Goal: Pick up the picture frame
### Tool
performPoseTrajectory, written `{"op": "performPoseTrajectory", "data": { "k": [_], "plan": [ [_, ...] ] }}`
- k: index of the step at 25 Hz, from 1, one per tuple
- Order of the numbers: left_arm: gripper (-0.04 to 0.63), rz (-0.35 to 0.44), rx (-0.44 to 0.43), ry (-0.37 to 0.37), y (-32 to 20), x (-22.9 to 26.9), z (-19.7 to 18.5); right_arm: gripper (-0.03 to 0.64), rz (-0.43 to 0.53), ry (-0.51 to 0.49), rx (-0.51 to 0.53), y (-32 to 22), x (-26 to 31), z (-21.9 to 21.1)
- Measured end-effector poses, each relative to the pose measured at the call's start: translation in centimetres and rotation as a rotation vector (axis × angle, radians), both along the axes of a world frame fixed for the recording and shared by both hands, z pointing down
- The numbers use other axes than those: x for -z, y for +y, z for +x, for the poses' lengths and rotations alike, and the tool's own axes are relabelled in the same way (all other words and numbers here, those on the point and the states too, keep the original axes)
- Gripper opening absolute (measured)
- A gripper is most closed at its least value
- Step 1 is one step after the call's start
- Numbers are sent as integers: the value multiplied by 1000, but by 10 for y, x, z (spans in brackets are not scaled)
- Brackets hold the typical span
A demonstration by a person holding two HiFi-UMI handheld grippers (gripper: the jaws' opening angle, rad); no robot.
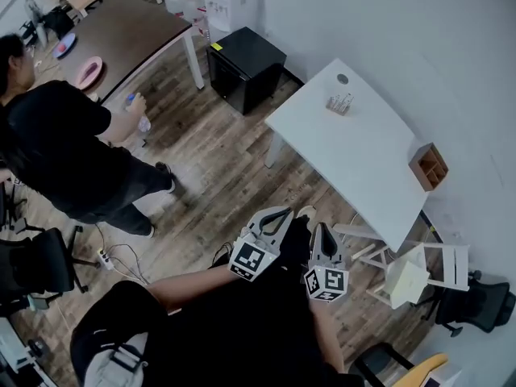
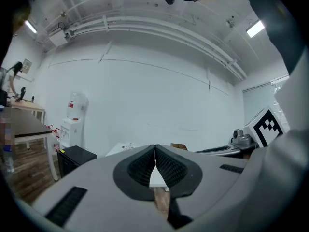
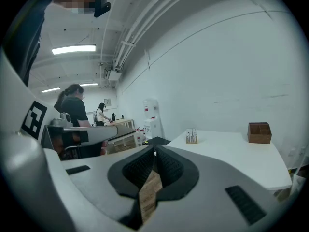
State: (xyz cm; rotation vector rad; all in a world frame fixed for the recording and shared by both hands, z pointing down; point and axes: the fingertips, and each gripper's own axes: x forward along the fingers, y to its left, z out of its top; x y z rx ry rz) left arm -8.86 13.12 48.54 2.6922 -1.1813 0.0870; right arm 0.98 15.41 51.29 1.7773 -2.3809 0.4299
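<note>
Head view: left gripper [image 1: 280, 214] and right gripper [image 1: 320, 230], jaws together and empty, point toward white table [image 1: 379, 168]; right one looks nearer.
Left gripper view: ribbed black pads [image 2: 169, 167] meet, nothing between.
Right gripper view: smooth tabletop bears wooden compartment box [image 3: 259, 132] and small bottle rack [image 3: 192, 137]; picture frame not discernible anywhere.

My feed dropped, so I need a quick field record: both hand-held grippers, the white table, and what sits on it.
left hand-held gripper: shut, empty
right hand-held gripper: shut, empty
white table: ahead of both grippers, not touched
on table: small rack; wooden compartment box at the wall edge
picture frame: none identifiable
</note>
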Motion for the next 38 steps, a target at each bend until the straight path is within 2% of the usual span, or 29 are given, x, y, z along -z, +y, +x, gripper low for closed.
{"op": "performPoseTrajectory", "data": {
  "k": [4,14,20,30,34,38],
  "plan": [
    [14,16,-3,-14,-12,-3,4,35,9,-12,4,-17,-5,4],
    [14,33,64,-51,-58,5,-14,35,40,-42,40,-75,5,-1],
    [14,12,56,-52,-97,-1,0,36,18,-26,6,-109,-1,16],
    [14,-39,85,-98,-210,-29,36,37,-24,-22,-15,-223,-26,68],
    [14,-69,99,-136,-259,-39,54,37,-71,4,-8,-272,-42,92],
    [14,-107,103,-144,-307,-51,73,37,-113,10,14,-316,-60,108]
  ]
}}
